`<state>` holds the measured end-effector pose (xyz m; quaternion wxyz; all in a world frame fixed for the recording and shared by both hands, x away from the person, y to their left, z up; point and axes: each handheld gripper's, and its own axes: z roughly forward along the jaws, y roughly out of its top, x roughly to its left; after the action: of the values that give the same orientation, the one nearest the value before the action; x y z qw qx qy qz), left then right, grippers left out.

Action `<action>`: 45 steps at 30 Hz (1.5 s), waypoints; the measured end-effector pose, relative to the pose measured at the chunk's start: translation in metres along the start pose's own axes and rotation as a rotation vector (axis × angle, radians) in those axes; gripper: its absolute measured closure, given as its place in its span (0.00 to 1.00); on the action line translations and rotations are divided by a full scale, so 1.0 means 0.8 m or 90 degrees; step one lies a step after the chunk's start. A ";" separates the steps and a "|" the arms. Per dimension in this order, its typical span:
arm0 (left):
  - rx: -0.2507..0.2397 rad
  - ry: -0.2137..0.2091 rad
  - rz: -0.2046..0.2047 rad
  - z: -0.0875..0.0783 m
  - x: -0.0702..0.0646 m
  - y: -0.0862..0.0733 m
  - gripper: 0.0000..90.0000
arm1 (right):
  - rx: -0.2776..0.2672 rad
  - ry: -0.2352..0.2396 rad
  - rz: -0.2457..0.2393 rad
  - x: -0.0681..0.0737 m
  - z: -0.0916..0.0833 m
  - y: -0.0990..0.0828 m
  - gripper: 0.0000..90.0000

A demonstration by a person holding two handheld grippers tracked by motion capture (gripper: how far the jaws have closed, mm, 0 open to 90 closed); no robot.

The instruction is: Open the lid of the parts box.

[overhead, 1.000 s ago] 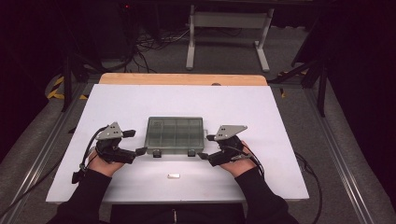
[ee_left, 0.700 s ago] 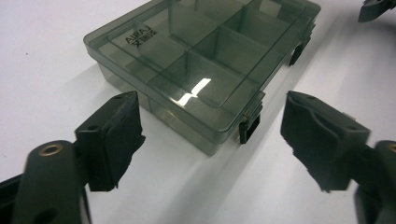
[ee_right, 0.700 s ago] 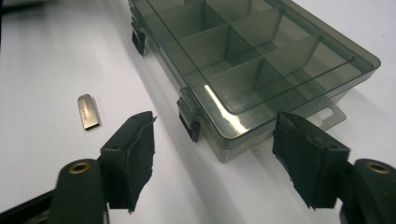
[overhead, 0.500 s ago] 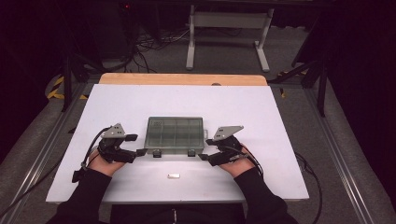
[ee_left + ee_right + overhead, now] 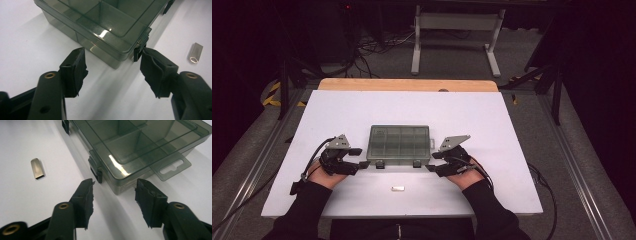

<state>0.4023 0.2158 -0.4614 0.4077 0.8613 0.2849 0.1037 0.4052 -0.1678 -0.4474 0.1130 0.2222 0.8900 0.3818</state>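
A shut, smoky-clear compartment box (image 5: 399, 144) lies in the middle of the white table, with two black latches on its near side. My left gripper (image 5: 360, 159) stands open at the box's near left corner (image 5: 117, 58); its jaws straddle that corner, and the right one touches the left latch (image 5: 138, 51). My right gripper (image 5: 433, 161) is open at the near right corner (image 5: 117, 187), jaws either side of it, close to the right latch (image 5: 96, 171). A small silver metal piece (image 5: 397, 188) lies on the table in front of the box (image 5: 195, 52) (image 5: 37, 168).
The white table top (image 5: 362, 110) reaches back to a wooden strip (image 5: 407, 84). The box has a hang tab (image 5: 172, 167) on its right side. Cables trail from both grippers over the table's near edge. Dark floor, cables and a metal stand lie beyond.
Both grippers have edged slightly inward toward the box's near corners. The box and the metal piece have not moved.
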 end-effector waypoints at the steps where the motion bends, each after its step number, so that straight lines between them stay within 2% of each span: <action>1: 0.000 -0.001 -0.004 0.000 0.000 0.000 0.44 | 0.001 -0.004 0.000 0.000 0.000 -0.001 0.57; 11: 0.018 -0.003 0.000 0.004 0.000 -0.001 0.58 | 0.006 -0.018 -0.007 -0.001 0.004 -0.001 0.69; 25: 0.025 -0.010 0.013 0.006 -0.003 0.000 0.73 | 0.008 -0.028 -0.009 0.000 0.005 -0.002 0.76; 45: 0.026 -0.004 0.025 0.005 -0.006 0.001 0.75 | 0.008 -0.035 -0.018 0.001 0.006 -0.002 0.77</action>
<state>0.4004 0.2104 -0.4634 0.3886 0.8753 0.2689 0.1027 0.4060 -0.1655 -0.4516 0.1417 0.2205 0.8919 0.3686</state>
